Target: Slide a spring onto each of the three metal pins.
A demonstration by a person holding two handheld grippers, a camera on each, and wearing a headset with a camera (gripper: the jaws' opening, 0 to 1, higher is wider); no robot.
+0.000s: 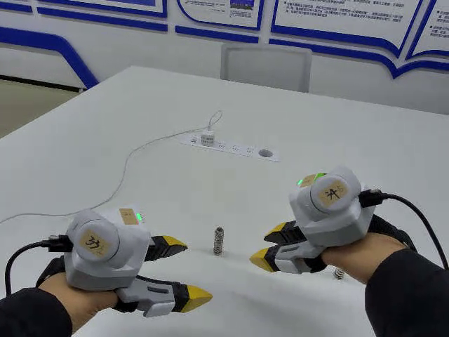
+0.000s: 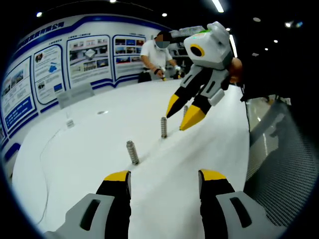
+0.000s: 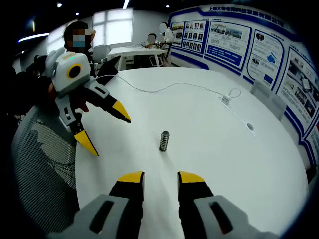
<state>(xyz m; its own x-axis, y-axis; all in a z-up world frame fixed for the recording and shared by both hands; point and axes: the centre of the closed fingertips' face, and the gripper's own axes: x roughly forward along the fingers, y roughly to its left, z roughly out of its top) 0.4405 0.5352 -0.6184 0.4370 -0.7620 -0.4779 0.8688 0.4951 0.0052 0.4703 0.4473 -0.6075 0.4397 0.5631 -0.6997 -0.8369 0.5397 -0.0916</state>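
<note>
On the bench (image 1: 161, 175): three upright pins between our tools (nearest pin (image 2: 132, 152), middle pin (image 2: 163, 127), far pin (image 2: 185, 110)), each seemingly wearing a spring (image 1: 218, 241).
Left hand-held gripper (image 1: 195, 270): spread, empty.
Right hand-held gripper (image 1: 261, 247): spread, empty.
Our care: we press any high spring straight down — gently.

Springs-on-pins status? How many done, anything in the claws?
Done: the near spring and middle spring look seated upright on their pins. In hand: nothing; the left claw and right claw are open and empty. Left: the far pin stands partly behind the right claw, so I can't confirm its spring.
</note>
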